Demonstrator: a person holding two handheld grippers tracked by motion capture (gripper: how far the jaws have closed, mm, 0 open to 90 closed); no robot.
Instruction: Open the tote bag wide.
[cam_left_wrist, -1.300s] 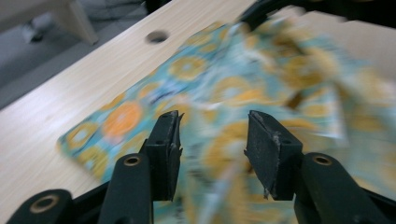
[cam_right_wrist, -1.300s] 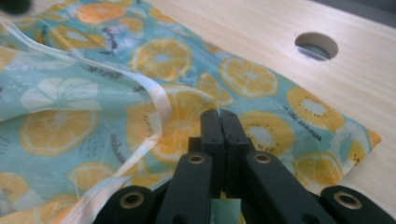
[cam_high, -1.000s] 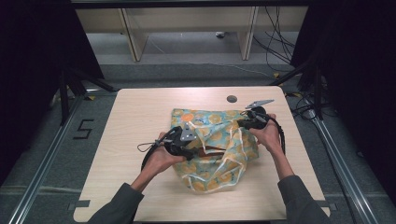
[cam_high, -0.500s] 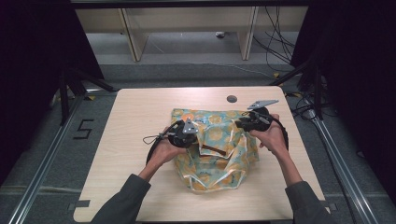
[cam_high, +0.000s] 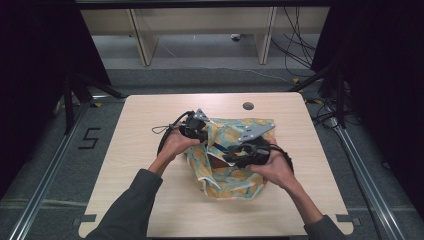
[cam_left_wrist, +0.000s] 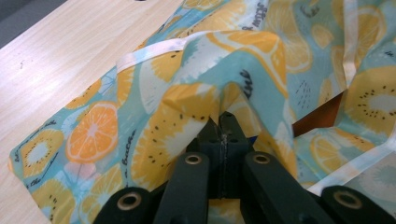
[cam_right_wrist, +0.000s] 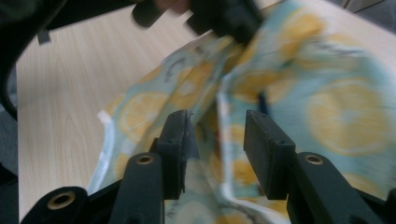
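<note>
A teal cloth bag (cam_high: 235, 182) printed with orange and kiwi slices lies crumpled on the middle of the wooden table (cam_high: 140, 175). My left gripper (cam_high: 202, 132) is at its far left edge, jaws shut on a raised fold of the cloth (cam_left_wrist: 187, 60); the left gripper view has the tips (cam_left_wrist: 223, 122) pinching the fabric. A brown patch (cam_left_wrist: 322, 116) shows through a gap in the cloth. My right gripper (cam_high: 227, 156) hovers over the bag's middle, and its jaws have just been opening. In the right gripper view they (cam_right_wrist: 215, 135) stand apart with a hemmed cloth (cam_right_wrist: 327, 93) edge in the gap, not pressed.
A round cable hole (cam_high: 248, 106) sits near the table's far edge. Wooden shelf units (cam_high: 145, 40) and loose cables (cam_high: 295, 50) stand beyond the table. Metal rails (cam_high: 365, 170) run along both sides on the floor, beside a "5" mark (cam_high: 90, 138).
The right gripper let go of the cloth's far right corner, opened, and moved left and nearer over the bag. The left gripper shut on the cloth and shifted farther away. The bag bunched narrower.
</note>
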